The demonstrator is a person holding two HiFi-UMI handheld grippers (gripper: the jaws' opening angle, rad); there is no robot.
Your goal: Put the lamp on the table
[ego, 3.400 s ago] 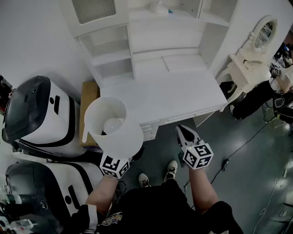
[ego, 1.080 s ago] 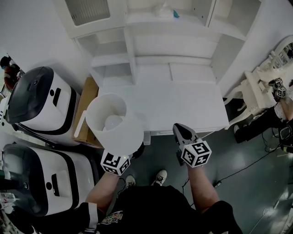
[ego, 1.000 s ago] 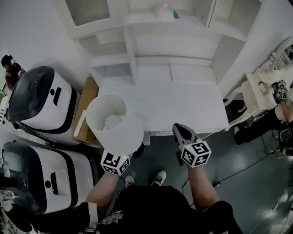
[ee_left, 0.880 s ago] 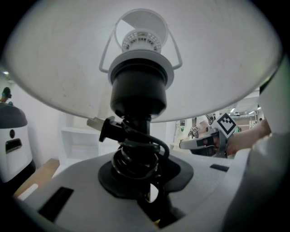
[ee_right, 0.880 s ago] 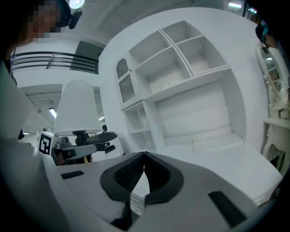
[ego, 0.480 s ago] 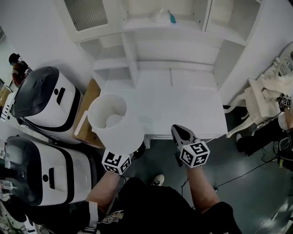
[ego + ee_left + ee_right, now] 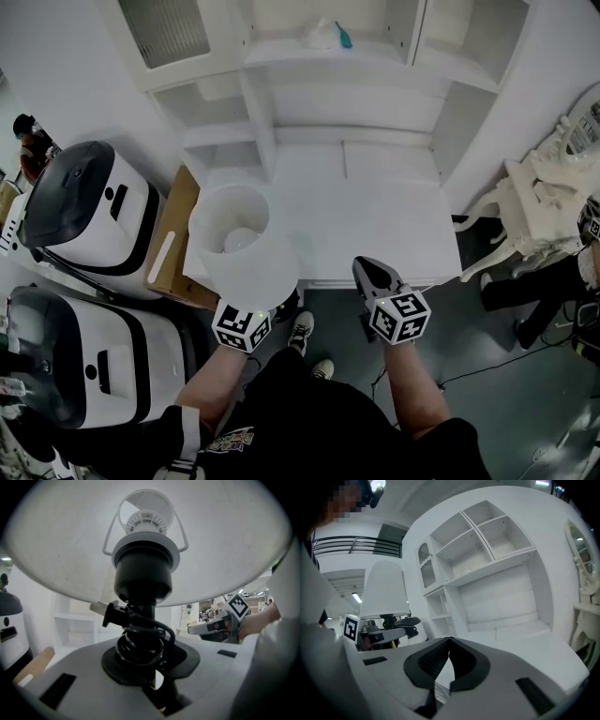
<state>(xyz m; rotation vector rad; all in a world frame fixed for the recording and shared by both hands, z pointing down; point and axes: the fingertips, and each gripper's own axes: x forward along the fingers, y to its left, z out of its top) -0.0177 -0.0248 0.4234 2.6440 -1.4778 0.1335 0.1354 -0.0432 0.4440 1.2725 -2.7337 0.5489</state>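
A white lamp with a cone shade is held upright over the front left corner of the white table. My left gripper is shut on the lamp's black stem, mostly hidden under the shade in the head view. A black cord is wound round the stem, its plug sticking out to the left. My right gripper hangs shut and empty just in front of the table's front edge. The right gripper view shows the lamp at the left and the table ahead.
A white hutch with shelves rises at the back of the table. Two white and black machines and a cardboard box stand at the left. White furniture stands at the right. A person is at the far left.
The person has stepped closer to the table. The lamp, still in my left gripper, now hangs over the table's front left corner. My right gripper stays shut.
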